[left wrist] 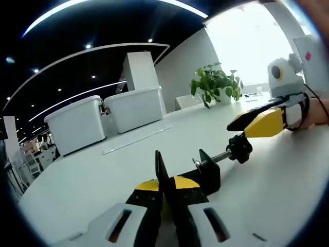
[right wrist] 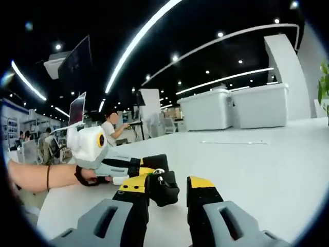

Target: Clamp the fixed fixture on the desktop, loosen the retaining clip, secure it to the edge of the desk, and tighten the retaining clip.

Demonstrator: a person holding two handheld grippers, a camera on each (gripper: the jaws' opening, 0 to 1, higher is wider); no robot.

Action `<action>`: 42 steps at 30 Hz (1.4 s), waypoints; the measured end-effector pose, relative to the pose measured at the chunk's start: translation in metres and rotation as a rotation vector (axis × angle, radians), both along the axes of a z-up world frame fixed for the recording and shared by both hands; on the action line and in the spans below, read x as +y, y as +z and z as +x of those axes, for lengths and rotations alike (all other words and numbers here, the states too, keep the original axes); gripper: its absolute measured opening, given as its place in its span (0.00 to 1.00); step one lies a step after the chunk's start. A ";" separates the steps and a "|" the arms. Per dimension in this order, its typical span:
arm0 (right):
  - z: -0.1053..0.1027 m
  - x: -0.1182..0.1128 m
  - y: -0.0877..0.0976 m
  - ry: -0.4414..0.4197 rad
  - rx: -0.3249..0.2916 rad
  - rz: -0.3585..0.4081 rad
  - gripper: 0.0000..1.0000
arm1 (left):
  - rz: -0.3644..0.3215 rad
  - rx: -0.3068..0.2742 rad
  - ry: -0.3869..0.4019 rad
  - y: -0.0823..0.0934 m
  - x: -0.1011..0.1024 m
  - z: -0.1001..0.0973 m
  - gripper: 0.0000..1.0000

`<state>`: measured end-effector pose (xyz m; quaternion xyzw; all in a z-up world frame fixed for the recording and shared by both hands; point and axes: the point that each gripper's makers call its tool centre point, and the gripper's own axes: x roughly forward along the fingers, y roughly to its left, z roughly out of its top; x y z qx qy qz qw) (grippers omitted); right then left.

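Black metal, that is what my left hand-held gripper [left wrist: 165, 191] is clenched on: the body of the clamp fixture [left wrist: 205, 172], low in the centre of the left gripper view, sitting on the white table [left wrist: 103, 180]. From that body the screw rod runs up and to the right, ending in a black knob [left wrist: 240, 147]. My right hand-held gripper [left wrist: 240, 123] comes in from the right edge of that frame, its yellow tips just above and beside the knob; whether they touch it I cannot tell.

In the right gripper view the knob [right wrist: 163, 189] sits low centre between my own yellow-tipped jaws, which stand parted around it, not closed on it as far as I see. So the rod's long axis points almost straight along the right hand-held gripper, and that one is nearer the knob. I judge the coming move is to close on the knob and twist it loose while the left holds the body steady.

White storage bins [left wrist: 103, 121] and a potted plant [left wrist: 216, 85] stand well apart at the far side of the table
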<state>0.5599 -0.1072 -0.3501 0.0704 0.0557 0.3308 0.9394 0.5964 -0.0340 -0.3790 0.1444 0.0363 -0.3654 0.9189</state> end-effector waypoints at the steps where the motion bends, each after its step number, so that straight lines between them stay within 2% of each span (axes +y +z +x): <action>1: 0.000 0.001 -0.001 0.004 0.005 0.000 0.27 | 0.000 0.000 0.000 0.000 0.000 0.000 0.06; 4: 0.001 0.002 0.000 0.005 0.003 0.011 0.24 | 0.000 0.000 0.000 0.000 0.000 0.000 0.06; 6: 0.000 0.006 0.001 0.037 0.011 0.029 0.24 | 0.000 0.000 0.000 0.000 0.000 0.000 0.06; 9: -0.003 0.013 -0.004 0.065 0.010 -0.013 0.25 | 0.001 0.001 0.001 0.000 0.000 0.000 0.06; 13: -0.001 0.015 -0.011 0.058 0.009 -0.070 0.24 | 0.001 0.000 0.002 0.000 0.000 0.001 0.06; 20: -0.002 0.015 -0.010 0.050 -0.018 -0.098 0.24 | 0.001 0.000 0.001 0.000 -0.001 0.001 0.06; 24: -0.002 0.016 -0.010 0.041 -0.088 -0.185 0.24 | 0.002 -0.001 0.001 0.000 -0.001 0.001 0.06; 31: -0.007 0.021 -0.010 0.009 -0.287 -0.470 0.24 | 0.001 0.000 0.001 0.000 -0.001 0.001 0.06; 34: -0.008 0.022 -0.012 0.007 -0.314 -0.517 0.24 | 0.001 0.000 0.000 0.000 -0.001 0.001 0.06; 39: -0.007 0.022 -0.014 -0.004 -0.423 -0.706 0.24 | 0.003 -0.001 0.001 0.000 -0.001 0.001 0.06; 40: -0.008 0.023 -0.012 -0.004 -0.444 -0.706 0.24 | 0.003 -0.002 0.001 0.000 -0.001 0.001 0.06; 42: -0.007 0.022 -0.014 -0.005 -0.416 -0.686 0.24 | 0.003 -0.002 0.000 0.000 -0.001 0.001 0.06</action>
